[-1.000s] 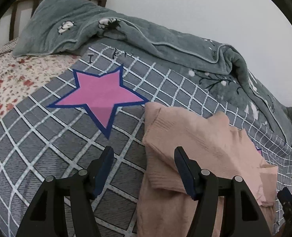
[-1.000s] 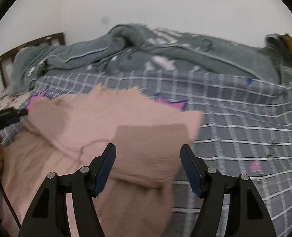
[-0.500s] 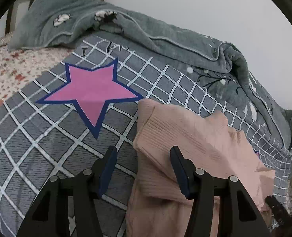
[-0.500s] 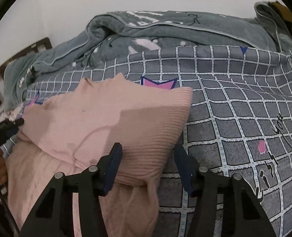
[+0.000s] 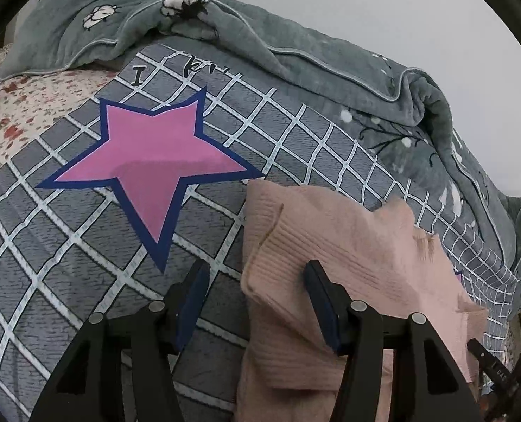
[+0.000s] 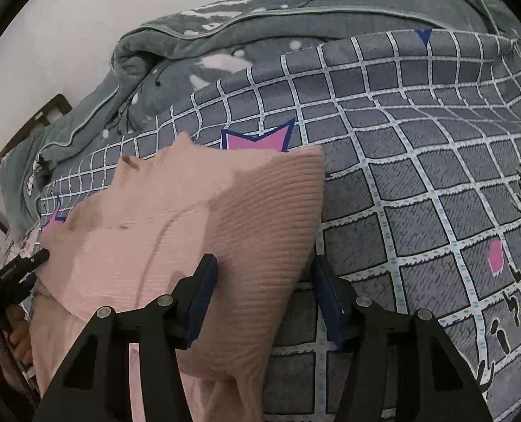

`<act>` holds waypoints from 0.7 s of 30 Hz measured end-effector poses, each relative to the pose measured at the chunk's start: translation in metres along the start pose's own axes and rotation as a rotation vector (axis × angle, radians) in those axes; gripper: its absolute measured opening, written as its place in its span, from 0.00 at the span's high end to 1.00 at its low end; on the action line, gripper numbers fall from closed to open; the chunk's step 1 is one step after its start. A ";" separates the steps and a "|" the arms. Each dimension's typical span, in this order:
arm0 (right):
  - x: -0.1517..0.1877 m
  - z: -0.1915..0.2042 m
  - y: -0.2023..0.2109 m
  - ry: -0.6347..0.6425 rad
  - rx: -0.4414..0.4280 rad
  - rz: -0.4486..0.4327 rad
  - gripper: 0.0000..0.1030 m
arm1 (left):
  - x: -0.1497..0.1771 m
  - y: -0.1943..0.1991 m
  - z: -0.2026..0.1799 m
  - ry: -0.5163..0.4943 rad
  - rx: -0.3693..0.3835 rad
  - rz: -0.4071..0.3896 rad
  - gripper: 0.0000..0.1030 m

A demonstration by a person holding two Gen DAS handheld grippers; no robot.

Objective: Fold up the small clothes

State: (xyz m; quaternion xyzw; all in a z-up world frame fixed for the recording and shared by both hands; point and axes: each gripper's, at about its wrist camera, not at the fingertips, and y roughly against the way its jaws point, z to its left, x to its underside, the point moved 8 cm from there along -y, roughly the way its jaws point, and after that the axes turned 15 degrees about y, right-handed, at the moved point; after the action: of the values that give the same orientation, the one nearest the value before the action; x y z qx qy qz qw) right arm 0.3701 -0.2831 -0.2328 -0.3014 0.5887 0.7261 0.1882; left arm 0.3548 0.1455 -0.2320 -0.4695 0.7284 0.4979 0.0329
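Nearest the cameras: left gripper (image 5: 255,297) and right gripper (image 6: 264,290), fingers spread, straddling opposite folded edges of pink knit sweater (image 6: 204,218) on checked bed cover (image 6: 418,183). Risk: single-layer pinch, loose knit slipping, fold collapsing. Beyond: rumpled grey blanket (image 5: 295,52).

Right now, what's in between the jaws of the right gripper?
In the right wrist view, the folded corner of the pink sweater lies between the open jaws of the right gripper, on the checked bedspread.
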 end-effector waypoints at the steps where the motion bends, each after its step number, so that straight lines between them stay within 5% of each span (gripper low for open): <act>1: 0.000 0.002 -0.001 0.014 0.010 0.003 0.52 | 0.000 -0.001 -0.002 -0.009 0.003 0.002 0.60; 2: 0.000 0.006 -0.002 0.036 0.018 0.003 0.59 | 0.000 -0.003 -0.006 -0.024 0.008 0.009 0.73; 4: -0.001 0.013 0.000 0.073 -0.005 -0.015 0.85 | -0.002 0.001 -0.011 -0.058 -0.017 -0.036 0.78; 6: -0.006 0.017 0.010 0.100 0.010 -0.076 0.89 | -0.003 0.005 -0.017 -0.085 -0.025 -0.067 0.82; 10: -0.015 0.015 0.030 0.095 0.014 -0.174 0.91 | -0.003 0.010 -0.023 -0.112 -0.032 -0.093 0.82; 17: -0.009 0.009 0.009 0.079 0.063 -0.074 0.87 | -0.003 0.009 -0.022 -0.117 -0.040 -0.082 0.82; 21: -0.005 0.005 0.007 0.070 0.077 -0.058 0.76 | -0.001 0.008 -0.020 -0.120 -0.046 -0.068 0.79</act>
State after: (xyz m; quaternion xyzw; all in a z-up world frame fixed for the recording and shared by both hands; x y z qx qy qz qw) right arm 0.3688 -0.2797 -0.2234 -0.3359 0.6134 0.6863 0.1998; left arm 0.3581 0.1316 -0.2160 -0.4638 0.6972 0.5404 0.0828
